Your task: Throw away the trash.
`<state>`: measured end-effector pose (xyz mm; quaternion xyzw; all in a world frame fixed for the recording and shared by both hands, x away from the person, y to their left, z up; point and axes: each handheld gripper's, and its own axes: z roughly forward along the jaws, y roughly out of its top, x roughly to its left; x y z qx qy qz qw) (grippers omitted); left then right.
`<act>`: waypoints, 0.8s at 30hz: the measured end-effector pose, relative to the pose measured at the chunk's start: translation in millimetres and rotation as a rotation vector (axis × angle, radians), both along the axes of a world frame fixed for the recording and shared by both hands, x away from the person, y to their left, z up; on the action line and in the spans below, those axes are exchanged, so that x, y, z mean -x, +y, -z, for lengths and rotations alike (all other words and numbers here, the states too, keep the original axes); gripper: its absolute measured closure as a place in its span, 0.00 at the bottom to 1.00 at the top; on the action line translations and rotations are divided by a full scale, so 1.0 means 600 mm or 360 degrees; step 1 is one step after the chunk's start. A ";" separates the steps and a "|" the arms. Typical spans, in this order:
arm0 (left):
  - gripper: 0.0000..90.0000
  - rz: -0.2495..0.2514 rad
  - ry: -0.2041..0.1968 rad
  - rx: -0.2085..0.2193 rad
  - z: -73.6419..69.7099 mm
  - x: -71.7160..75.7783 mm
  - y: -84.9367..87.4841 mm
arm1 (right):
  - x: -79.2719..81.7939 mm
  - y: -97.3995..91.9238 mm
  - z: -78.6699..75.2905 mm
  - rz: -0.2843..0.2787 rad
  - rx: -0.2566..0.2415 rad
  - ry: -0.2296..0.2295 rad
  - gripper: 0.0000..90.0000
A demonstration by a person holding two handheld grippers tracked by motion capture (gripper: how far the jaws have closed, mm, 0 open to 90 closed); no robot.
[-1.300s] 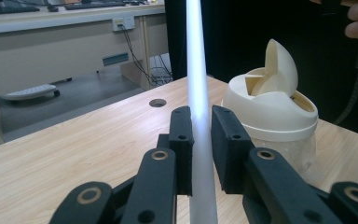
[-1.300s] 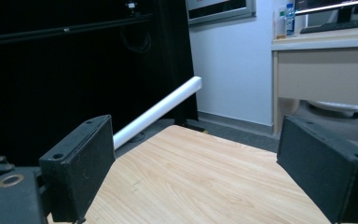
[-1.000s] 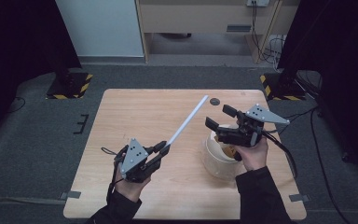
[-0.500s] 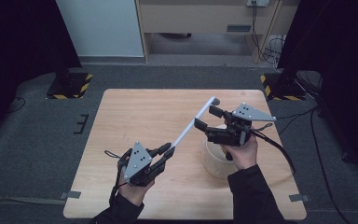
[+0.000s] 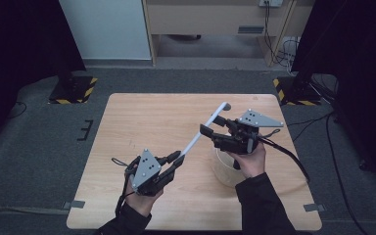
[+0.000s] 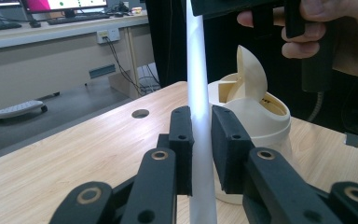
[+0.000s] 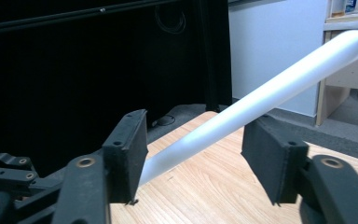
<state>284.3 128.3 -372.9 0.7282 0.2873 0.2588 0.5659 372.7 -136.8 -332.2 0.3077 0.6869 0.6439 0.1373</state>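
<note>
A long white rod [image 5: 206, 128] slants up and to the right over the wooden table [image 5: 127, 127]. My left gripper [image 5: 178, 157] is shut on its lower end, and in the left gripper view the rod [image 6: 196, 70] rises between the pressing pads of the left gripper [image 6: 200, 135]. My right gripper [image 5: 206, 132] straddles the rod's upper part. In the right gripper view the rod [image 7: 261, 98] crosses between the jaws of the right gripper [image 7: 198, 135], which have just been closing but still stand apart from it. A cream kettle [image 5: 225, 169] with its lid up sits under the right hand.
A small round hole [image 5: 252, 97] is in the table near its far right edge. The kettle [image 6: 261, 116] stands just behind the rod in the left gripper view. Grey carpet surrounds the table, with a desk and cables beyond the far side.
My right gripper has moved left from above the kettle to the rod, and its jaws now sit around it, narrower than before. The left hand has kept its place and its hold.
</note>
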 end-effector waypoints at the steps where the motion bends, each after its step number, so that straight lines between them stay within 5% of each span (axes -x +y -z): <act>1: 0.87 -0.0003 0.0000 -0.0003 0.001 -0.001 0.000 | 0.000 0.001 0.000 -0.0006 -0.0004 0.0002 0.50; 24: 0.86 0.0020 0.0087 -0.0055 0.024 -0.007 -0.009 | -0.001 0.012 0.006 -0.0089 -0.0033 0.0075 0.73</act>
